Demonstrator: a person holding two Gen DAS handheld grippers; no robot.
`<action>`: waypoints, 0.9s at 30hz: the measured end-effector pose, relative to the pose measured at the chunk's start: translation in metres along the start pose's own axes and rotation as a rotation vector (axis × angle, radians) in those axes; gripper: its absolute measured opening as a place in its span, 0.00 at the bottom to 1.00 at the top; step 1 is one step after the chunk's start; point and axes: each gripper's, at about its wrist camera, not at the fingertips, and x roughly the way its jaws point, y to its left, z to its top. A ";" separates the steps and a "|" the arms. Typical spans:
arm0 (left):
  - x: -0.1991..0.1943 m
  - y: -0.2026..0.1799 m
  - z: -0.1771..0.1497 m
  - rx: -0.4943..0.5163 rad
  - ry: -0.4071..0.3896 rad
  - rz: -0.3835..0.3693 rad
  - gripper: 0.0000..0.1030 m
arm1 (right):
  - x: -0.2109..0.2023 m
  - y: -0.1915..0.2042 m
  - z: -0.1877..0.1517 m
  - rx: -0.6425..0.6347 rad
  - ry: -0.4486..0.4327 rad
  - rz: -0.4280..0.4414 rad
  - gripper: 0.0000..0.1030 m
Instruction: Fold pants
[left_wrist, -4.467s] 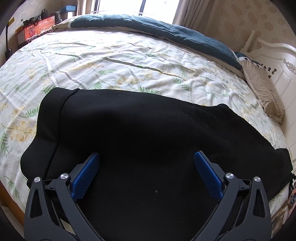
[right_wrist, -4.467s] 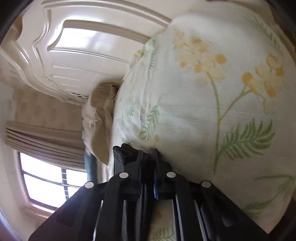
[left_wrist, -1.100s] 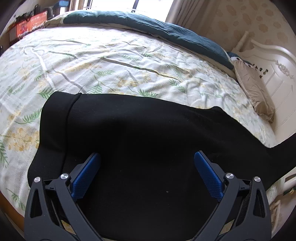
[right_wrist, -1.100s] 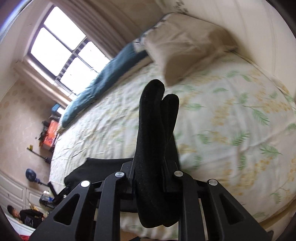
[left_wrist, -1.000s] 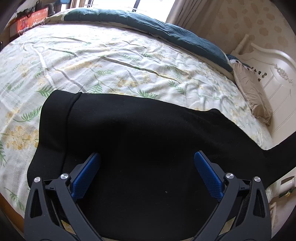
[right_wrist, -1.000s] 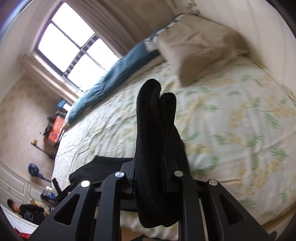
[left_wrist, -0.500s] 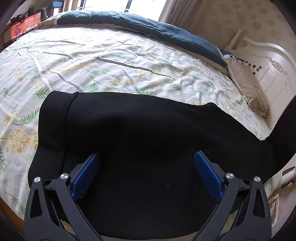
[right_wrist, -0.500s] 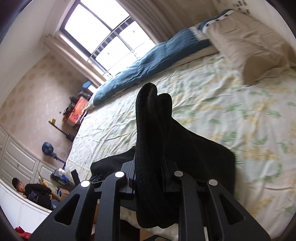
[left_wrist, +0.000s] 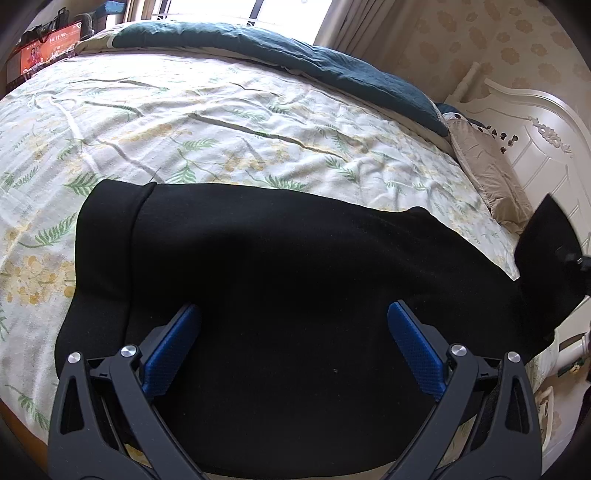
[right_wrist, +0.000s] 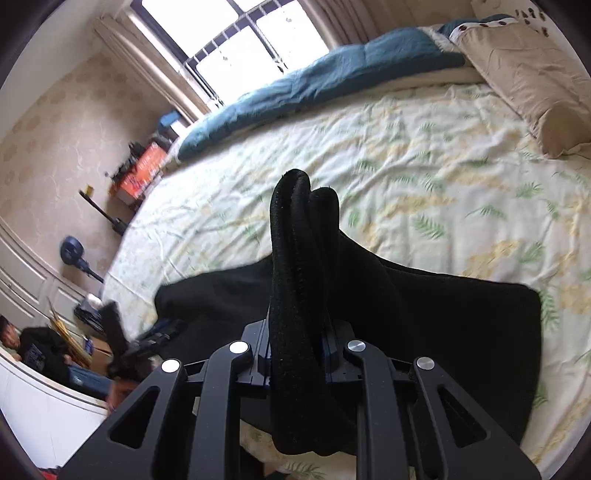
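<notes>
Pants (left_wrist: 295, 280) hem, clamped in right fingers (right_wrist: 334, 347), has risen; left fingers (left_wrist: 413, 343) stay spread.

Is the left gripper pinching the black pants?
No, the left gripper is wide open above the black pants, its blue pads spread apart with nothing between them.

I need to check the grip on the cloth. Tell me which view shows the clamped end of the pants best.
The right wrist view. There the bunched end of the black pants stands up close between the shut pads of the right tool. The left wrist view shows that end only as a lifted dark flap at the right edge, with the open left tool over the flat part.
</notes>
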 end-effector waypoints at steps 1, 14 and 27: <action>0.000 0.000 0.000 0.001 0.000 0.001 0.98 | 0.007 0.002 -0.003 -0.008 0.009 -0.014 0.18; -0.001 -0.001 -0.001 -0.002 -0.001 0.002 0.98 | 0.078 0.024 -0.040 -0.018 0.116 -0.027 0.18; -0.001 -0.001 -0.002 0.002 -0.002 0.005 0.98 | 0.098 0.035 -0.047 0.024 0.150 0.010 0.28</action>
